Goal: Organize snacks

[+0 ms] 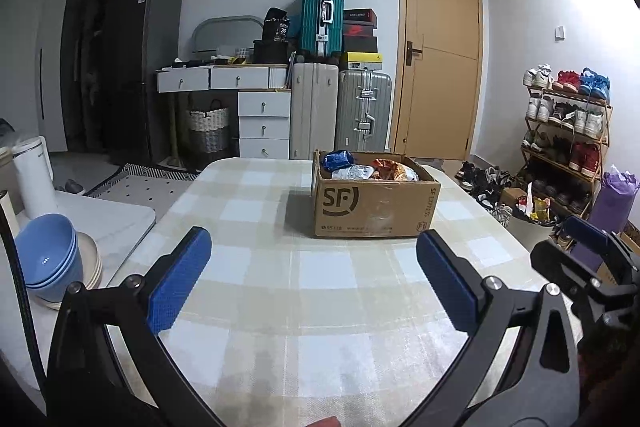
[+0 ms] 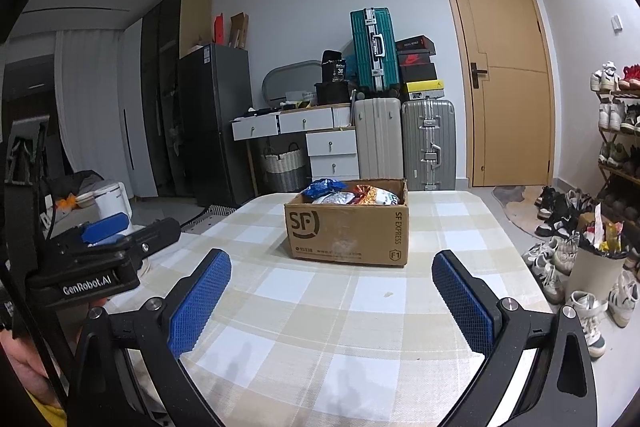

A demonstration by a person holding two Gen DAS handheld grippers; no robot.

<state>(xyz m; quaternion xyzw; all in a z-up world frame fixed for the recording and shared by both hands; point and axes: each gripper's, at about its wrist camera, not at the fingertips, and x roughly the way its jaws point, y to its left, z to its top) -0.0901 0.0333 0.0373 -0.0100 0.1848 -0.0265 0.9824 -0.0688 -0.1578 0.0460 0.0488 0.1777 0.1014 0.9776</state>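
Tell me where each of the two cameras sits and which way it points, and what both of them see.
Left wrist: sits on the left gripper, looks forward across the checked table at the cardboard box; its open blue fingers show, the right gripper at the right edge.
Right wrist: sits on the right gripper, faces the same box; open fingers show, the left gripper and a hand at left.
Shared: box of snack bags, table, suitcases, door.
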